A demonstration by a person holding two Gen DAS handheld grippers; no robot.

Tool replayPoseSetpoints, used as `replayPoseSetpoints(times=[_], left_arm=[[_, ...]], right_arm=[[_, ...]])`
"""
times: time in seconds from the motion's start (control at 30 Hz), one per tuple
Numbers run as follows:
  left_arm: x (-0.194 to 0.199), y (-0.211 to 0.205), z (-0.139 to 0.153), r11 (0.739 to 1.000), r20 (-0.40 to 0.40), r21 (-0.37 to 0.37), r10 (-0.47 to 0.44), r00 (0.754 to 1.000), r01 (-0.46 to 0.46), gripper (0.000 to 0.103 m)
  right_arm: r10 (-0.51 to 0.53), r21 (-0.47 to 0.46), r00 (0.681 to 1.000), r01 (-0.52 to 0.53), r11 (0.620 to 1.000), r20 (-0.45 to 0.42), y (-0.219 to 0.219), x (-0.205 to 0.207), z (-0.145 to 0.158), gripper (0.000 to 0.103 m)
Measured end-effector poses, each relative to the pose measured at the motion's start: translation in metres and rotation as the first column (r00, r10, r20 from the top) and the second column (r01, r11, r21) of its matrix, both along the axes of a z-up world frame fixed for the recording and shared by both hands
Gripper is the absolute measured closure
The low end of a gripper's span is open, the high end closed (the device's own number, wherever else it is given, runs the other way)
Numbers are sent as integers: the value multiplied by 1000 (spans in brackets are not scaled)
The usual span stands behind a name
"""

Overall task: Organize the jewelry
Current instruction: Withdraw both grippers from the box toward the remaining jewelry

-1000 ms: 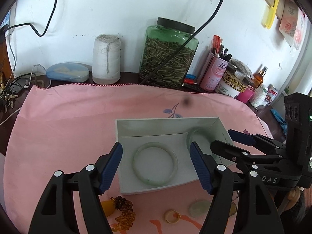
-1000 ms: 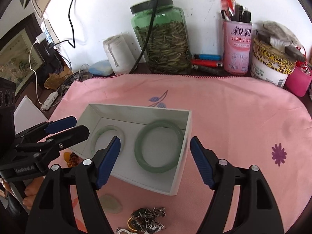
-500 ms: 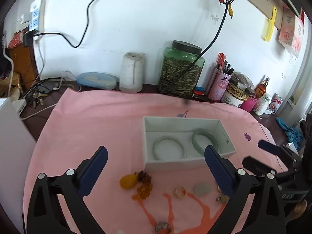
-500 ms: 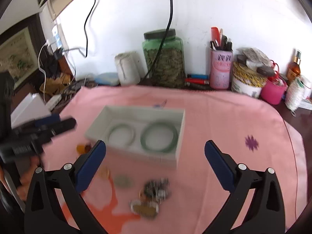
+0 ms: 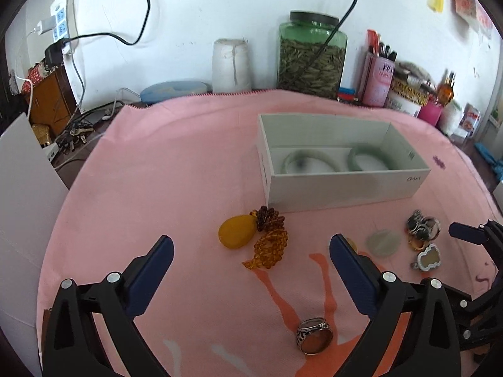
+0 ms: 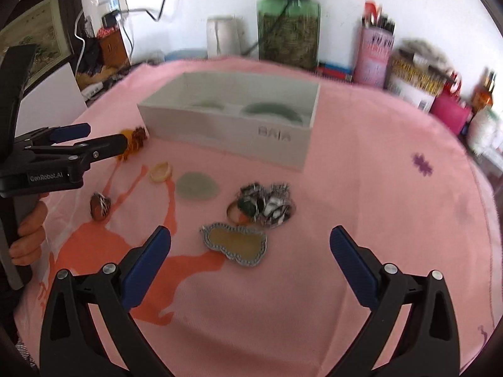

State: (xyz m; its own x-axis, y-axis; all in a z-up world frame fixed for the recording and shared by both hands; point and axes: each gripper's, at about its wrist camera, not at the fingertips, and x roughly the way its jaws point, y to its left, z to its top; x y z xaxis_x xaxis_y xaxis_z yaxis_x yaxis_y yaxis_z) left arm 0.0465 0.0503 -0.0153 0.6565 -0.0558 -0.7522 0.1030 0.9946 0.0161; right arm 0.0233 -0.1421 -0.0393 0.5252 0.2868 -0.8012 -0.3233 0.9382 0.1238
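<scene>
A white box (image 5: 342,185) on the pink cloth holds two jade bangles (image 5: 309,160), side by side. My left gripper (image 5: 251,245) hovers open and empty over an amber pendant (image 5: 235,231) and amber beads (image 5: 270,248); a carved ring (image 5: 314,336) lies nearer. My right gripper (image 6: 250,235) hangs open and empty above a gourd-shaped pendant (image 6: 235,245), with a silver cluster (image 6: 267,204) and a jade disc (image 6: 196,185) just beyond. The box (image 6: 226,135) lies farther back. At the left edge of the right wrist view is the left gripper (image 6: 107,136), held by a hand (image 6: 28,229).
Along the wall stand a green jar (image 5: 311,56), a white roll (image 5: 232,62), a pink pen cup (image 5: 375,78) and small containers. A white board (image 5: 22,188) stands at the left. Cables and a power strip (image 5: 59,22) hang at the far left.
Both grippers have drawn back from the box toward the near edge and opened wider. The loose pieces in front of the box have come into view under them.
</scene>
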Motion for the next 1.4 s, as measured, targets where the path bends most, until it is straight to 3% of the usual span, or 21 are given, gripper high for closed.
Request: replayPoseSetpoints(times=[0.1, 0.23, 0.5, 0.63, 0.83, 1.17, 1.3, 1.4], left_arm=[[3, 3, -6, 1000, -20, -3, 0, 1000, 0, 5], [8, 8, -12, 1000, -48, -21, 0, 999, -1, 5], [20, 13, -20, 998, -107, -59, -14, 994, 8, 5], [27, 25, -22, 998, -121, 2, 65, 991, -65, 5], [28, 57, -15, 980, -97, -20, 195, 976, -197, 5], [25, 55, -1, 987, -50, -84, 131, 990, -135, 7], [29, 56, -4, 986, -78, -120, 107, 991, -116, 23], [30, 53, -7, 988, -92, -121, 89, 992, -100, 25]], right_arm=[[2, -12, 1000, -2, 1000, 5, 3, -2, 1, 5], [27, -103, 1000, -25, 994, 14, 13, -5, -3, 6], [29, -95, 1000, -28, 995, 7, 11, -4, -3, 5], [37, -93, 999, -36, 995, 5, 9, -4, -3, 5], [40, -92, 999, -39, 995, 6, 10, -5, -3, 5], [40, -91, 999, -39, 995, 6, 10, -5, -3, 5], [45, -69, 999, -45, 997, 6, 7, -4, -2, 5], [43, -2, 999, -43, 999, -2, 0, -1, 1, 5]])
